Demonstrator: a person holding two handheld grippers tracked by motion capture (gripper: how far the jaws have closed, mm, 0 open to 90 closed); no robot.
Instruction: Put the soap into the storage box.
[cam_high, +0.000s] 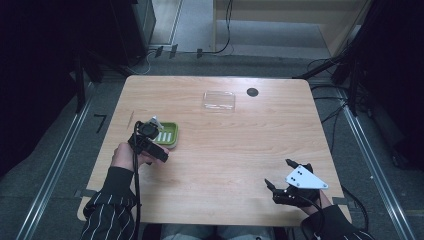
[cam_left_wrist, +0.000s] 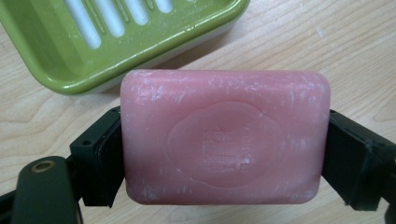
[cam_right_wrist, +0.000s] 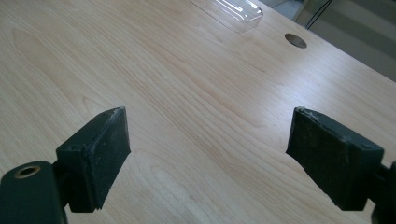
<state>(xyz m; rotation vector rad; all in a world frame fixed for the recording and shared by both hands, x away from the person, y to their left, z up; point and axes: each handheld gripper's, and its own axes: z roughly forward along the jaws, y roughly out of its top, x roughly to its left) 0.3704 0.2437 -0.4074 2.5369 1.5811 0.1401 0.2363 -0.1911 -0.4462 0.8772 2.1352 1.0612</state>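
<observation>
Meanwhile, at a pale wooden table (cam_high: 225, 150), a person in striped sleeves works a handheld gripper in each hand. The left gripper (cam_left_wrist: 224, 140) has its two black jaws pressed against the short ends of a pink bar of soap (cam_left_wrist: 225, 136), gripping it lengthwise; the bar's stamped oval faces the camera and its surface is flecked with white scuffs. Just beyond the soap sits a green soap dish (cam_left_wrist: 56, 65) with white drainage slats, resting on the table's left side, and the held bar hangs just short of the dish's near rim, above bare wood rather than inside the dish. From above, the left gripper (cam_high: 148, 131) sits at the dish's (cam_high: 172, 134) near-left corner, with the left hand (cam_high: 125, 156) behind it.

The right gripper (cam_right_wrist: 208, 154) hovers low over the table near its front right edge, jaws spread wide apart with nothing between them but wood grain. In the high view the right gripper (cam_high: 278, 175) carries a grey three-cornered plate (cam_high: 305, 179) on top. Farther back, near the table's far edge, lies a clear plastic lid (cam_high: 219, 100), and just beside it to the right a round dark cable hole (cam_high: 252, 92) marks the tabletop.
</observation>
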